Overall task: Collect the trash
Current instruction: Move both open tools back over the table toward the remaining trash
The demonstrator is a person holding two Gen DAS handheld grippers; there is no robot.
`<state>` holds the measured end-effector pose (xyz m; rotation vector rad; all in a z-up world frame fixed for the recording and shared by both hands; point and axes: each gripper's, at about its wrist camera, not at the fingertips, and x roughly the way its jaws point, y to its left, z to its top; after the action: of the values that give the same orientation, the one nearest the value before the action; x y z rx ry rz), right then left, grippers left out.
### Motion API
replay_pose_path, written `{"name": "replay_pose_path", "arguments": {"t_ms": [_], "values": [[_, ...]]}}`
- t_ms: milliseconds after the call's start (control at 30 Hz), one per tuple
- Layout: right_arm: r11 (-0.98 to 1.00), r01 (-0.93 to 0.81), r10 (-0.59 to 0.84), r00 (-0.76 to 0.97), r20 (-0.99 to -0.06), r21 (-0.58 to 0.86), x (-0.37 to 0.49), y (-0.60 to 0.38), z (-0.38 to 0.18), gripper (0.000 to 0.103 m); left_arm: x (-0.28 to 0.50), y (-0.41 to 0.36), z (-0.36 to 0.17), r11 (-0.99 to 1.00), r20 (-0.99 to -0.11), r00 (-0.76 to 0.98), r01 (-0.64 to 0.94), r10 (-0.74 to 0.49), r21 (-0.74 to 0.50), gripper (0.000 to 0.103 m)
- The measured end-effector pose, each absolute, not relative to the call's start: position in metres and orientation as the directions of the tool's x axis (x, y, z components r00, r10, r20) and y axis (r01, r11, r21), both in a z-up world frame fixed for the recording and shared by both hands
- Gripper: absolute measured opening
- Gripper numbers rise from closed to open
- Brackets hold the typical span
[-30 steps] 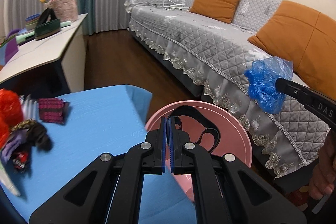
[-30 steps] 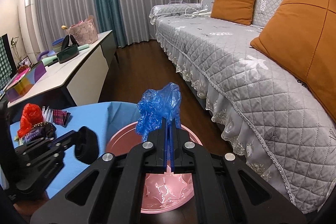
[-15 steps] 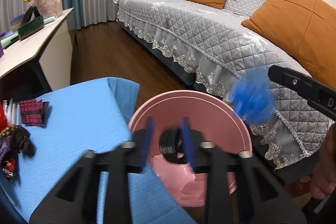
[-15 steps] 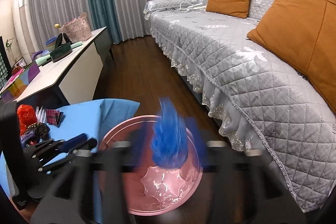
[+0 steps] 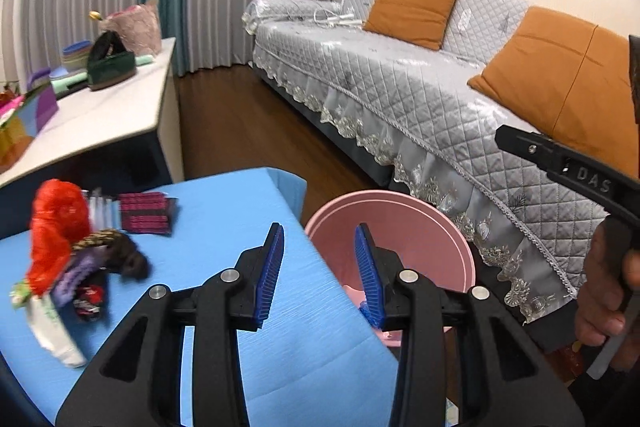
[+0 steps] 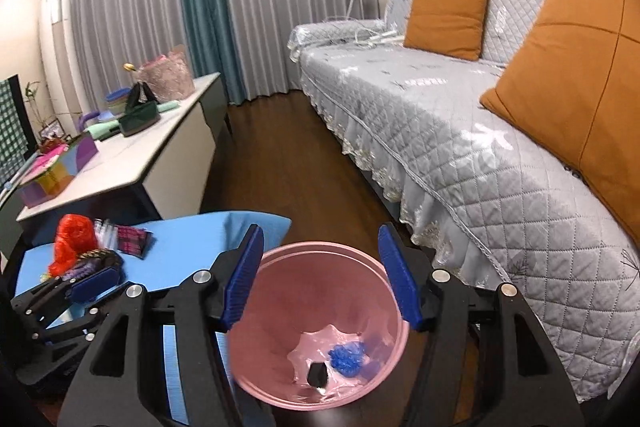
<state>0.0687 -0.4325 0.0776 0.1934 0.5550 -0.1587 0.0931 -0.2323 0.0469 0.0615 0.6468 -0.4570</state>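
Left wrist view: left gripper [image 5: 320,259] at lower centre, blue-padded fingers [image 5: 270,273] spread apart, nothing between them. Beneath and to the left, a counter [image 5: 224,223] draped in blue cloth. At the left edge of the frame, a heap of trash [image 5: 68,259] on the cloth: red crumpled plastic on top, dark and purple scraps below, a white wrapper at the bottom. Just right of the heap, a dark red striped packet [image 5: 144,213]. Right of centre, a pink bin [image 5: 400,223] standing off the counter's edge, partly hidden behind the right-hand finger. At the right edge, part of the right gripper [image 5: 560,163] in a hand, reaching in from the side. Behind, a grey quilted sofa [image 5: 400,91] with orange cushions, and a white side table [image 5: 112,107] in the upper left carrying bags and boxes.

Right wrist view: right gripper [image 6: 320,283] at lower centre, fingers [image 6: 400,283] wide apart and empty, directly over the pink bin [image 6: 280,379]. At the bottom of the bin, a crumpled blue bag [image 6: 346,363] beside a small black object [image 6: 316,375]. At lower left, the left gripper [image 6: 92,283] over the blue counter [image 6: 184,247], close to the trash heap [image 6: 76,247]. Sofa [image 6: 460,131] filling the right half, side table [image 6: 132,155] at middle left.
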Motion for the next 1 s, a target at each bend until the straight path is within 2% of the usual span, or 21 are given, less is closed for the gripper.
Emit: {"name": "replay_pose_path", "arguments": {"t_ms": [267, 467, 1000], "values": [[0.979, 0.154, -0.073, 0.876, -0.476, 0.134, 0.054, -0.400, 0.095, 0.061, 0.065, -0.184, 0.073, 0.919, -0.566, 0.741, 0.385, -0.362, -0.084, 0.037], [0.987, 0.112, -0.047, 0.883, -0.467, 0.112, 0.051, -0.380, 0.098, 0.057, 0.054, -0.148, 0.082, 0.935, -0.556, 0.764, 0.348, -0.326, -0.070, 0.037], [0.981, 0.081, 0.012, 0.883, -0.469, 0.176, 0.052, -0.362, 0.096, 0.056, 0.050, -0.074, 0.059, 0.976, -0.545, 0.811, 0.199, -0.213, -0.086, 0.037]]}}
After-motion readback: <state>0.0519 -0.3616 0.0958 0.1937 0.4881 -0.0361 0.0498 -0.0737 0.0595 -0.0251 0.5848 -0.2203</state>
